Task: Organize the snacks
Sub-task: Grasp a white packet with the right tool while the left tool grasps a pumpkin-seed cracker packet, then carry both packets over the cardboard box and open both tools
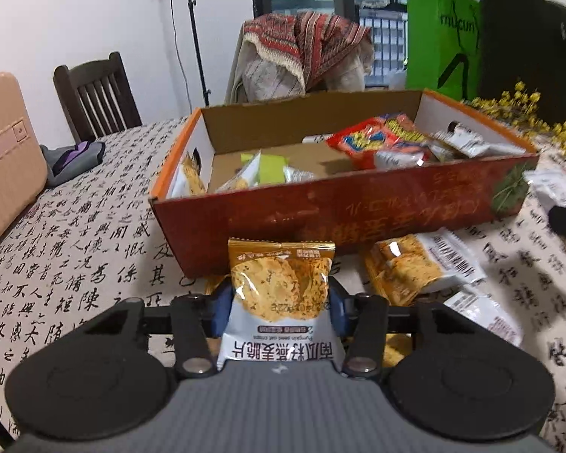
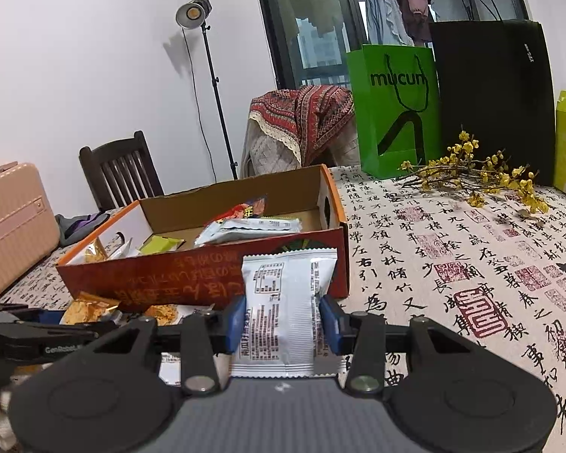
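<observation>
My left gripper (image 1: 280, 307) is shut on an orange-and-white oat crisp packet (image 1: 279, 294), held upright just in front of the red cardboard box (image 1: 358, 215). My right gripper (image 2: 282, 322) is shut on a white packet (image 2: 283, 309), its printed back facing me, held before the near right corner of the box (image 2: 207, 271). The box holds several snack packets: red ones (image 1: 381, 137) at the right, green and orange ones (image 1: 253, 173) at the left. More oat crisp packets (image 1: 415, 268) lie on the table in front of the box.
The table wears a calligraphy-print cloth (image 2: 452, 264). A green bag (image 2: 396, 113), a black bag (image 2: 490, 98) and yellow flower twigs (image 2: 483, 181) stand at the back right. A pink suitcase (image 1: 7, 158) and dark chair (image 1: 94, 98) are at the left. The left gripper shows in the right wrist view (image 2: 37, 336).
</observation>
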Available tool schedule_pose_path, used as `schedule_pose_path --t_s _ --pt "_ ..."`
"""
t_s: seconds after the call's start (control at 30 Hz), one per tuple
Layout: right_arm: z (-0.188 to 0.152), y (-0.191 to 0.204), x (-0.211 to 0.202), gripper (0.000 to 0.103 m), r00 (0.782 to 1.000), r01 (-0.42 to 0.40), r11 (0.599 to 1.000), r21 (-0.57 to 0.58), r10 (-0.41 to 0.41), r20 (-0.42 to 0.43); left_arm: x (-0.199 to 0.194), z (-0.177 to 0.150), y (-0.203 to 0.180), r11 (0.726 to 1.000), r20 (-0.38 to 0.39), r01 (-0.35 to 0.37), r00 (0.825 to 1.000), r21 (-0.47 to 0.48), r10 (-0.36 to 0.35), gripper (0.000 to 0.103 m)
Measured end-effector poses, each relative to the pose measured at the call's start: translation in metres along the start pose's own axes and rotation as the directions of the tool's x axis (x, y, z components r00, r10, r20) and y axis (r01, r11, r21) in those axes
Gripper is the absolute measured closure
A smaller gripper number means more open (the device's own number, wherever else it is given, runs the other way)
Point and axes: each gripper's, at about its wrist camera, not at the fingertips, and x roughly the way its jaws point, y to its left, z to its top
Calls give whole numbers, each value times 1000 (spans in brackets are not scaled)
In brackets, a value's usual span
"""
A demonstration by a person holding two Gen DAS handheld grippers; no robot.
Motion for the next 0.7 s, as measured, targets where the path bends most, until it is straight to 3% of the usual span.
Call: schedule_pose_path --t_s 0.7 --pt "3 21 -17 61 997 -19 996 -85 25 78 -69 13 18 995 179 62 983 -79 -47 52"
